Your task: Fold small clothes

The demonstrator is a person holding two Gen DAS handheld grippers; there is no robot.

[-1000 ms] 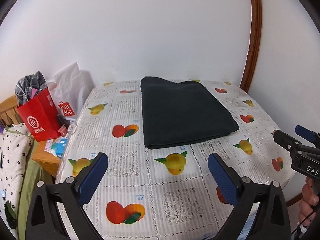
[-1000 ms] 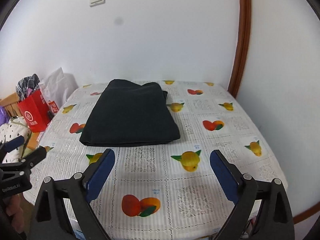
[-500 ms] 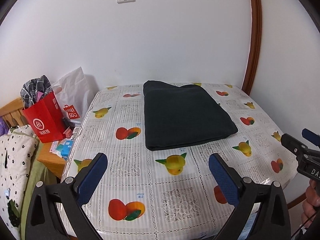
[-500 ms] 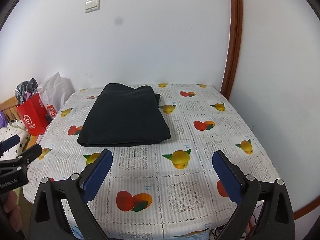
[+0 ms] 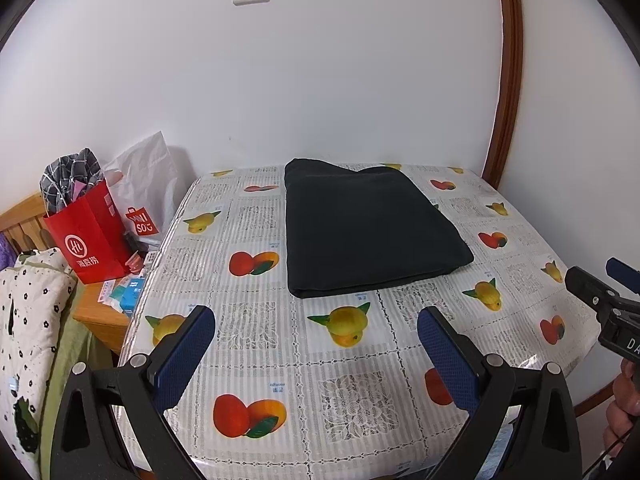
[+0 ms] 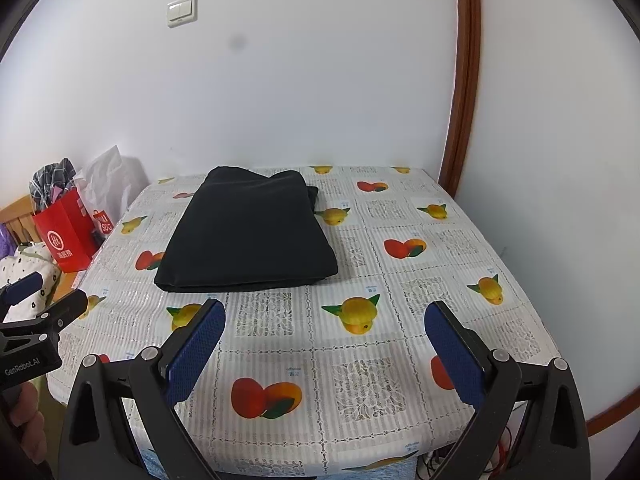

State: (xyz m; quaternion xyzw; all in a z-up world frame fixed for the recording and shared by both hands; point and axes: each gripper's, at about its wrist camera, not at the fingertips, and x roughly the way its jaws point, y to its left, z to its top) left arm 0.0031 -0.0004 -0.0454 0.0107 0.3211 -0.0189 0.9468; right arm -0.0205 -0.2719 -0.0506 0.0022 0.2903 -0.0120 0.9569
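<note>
Left wrist view: the left gripper (image 5: pixel 316 344) has been drawn further back from the table (image 5: pixel 360 392), fingers spread, nothing held. The folded dark garment (image 5: pixel 368 232) is seen lying flat toward the table's far side. A red bag (image 5: pixel 90 240) is stuffed with checked fabric (image 5: pixel 70 176).

Right wrist view: the right gripper (image 6: pixel 324 344) is likewise pulled back, spread wide and empty.

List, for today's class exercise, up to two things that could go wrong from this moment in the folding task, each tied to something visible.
1. The folded black cloth lies on a glossy fruit-print plastic tablecloth; a nudge might slide it or spoil the fold.
2. Both the left gripper and right gripper are open and empty, well short of the cloth; reaching in carelessly, the fingers could catch the tablecloth and drag it.
</note>
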